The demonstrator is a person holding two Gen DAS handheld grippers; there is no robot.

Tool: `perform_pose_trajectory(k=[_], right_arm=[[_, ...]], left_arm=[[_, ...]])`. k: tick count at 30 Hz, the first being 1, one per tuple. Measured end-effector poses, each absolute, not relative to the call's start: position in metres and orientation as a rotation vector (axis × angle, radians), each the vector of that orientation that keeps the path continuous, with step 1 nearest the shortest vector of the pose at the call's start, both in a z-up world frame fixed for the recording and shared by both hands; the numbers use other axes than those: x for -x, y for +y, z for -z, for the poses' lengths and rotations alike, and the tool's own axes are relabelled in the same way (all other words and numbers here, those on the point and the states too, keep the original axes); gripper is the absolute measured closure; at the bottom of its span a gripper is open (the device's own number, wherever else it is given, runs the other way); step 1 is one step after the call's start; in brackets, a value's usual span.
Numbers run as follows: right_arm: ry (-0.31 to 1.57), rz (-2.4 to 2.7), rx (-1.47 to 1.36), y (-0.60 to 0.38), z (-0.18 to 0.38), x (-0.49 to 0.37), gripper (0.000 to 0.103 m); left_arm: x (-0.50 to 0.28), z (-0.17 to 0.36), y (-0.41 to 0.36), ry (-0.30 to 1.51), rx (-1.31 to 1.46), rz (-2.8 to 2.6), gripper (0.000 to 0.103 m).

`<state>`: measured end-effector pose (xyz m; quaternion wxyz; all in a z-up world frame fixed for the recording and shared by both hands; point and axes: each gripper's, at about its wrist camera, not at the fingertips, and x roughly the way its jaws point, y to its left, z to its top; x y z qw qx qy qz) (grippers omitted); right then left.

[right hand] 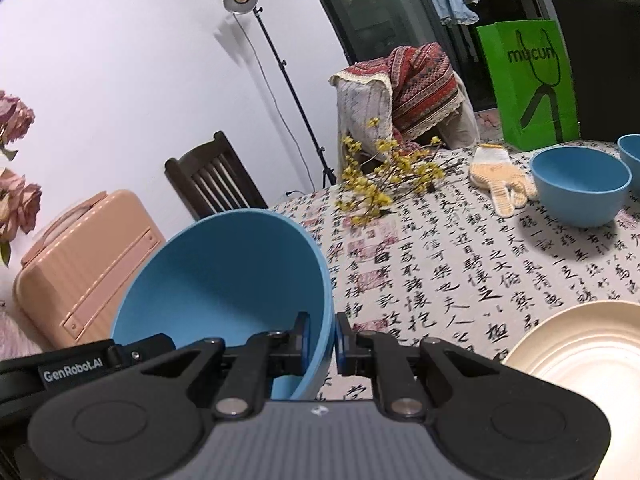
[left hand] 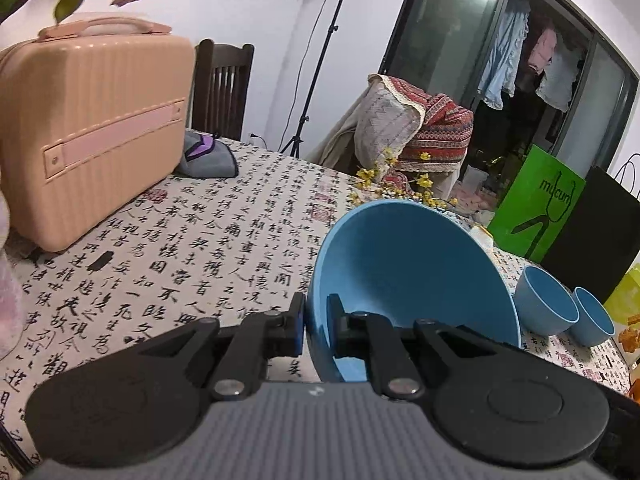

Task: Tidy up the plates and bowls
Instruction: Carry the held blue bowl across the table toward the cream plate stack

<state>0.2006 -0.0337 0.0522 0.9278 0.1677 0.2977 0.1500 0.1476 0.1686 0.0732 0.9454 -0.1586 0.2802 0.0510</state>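
Blue bowl clamped between both of my tools, tilted above the tabletop.

I am holding the large blue bowl (left hand: 416, 280) by its rim from two sides: my left tool (left hand: 316, 322) is pinching the wall low in the left wrist view, one pad inside and one outside, and my right tool (right hand: 323, 340) is gripping the opposite edge the same way in the right wrist view. The bowl is sitting low and central in both frames, its opening tipped up towards the cameras. Two smaller blue bowls (left hand: 546, 306) are standing side by side on the calligraphy-print tabletop (left hand: 192, 256) at centre right, and a cream plate (right hand: 580, 354) is lying at lower right of the right wrist view.
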Motion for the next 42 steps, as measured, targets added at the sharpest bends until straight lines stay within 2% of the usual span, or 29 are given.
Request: perform_pose_trajectory(k=[42], right_arm=[[0.748,-0.458,-0.285,0.041,-0.026,-0.177,0.091]], left_arm=[[-0.093,-0.039,0.244,0.629,0.403,-0.221,0.092]])
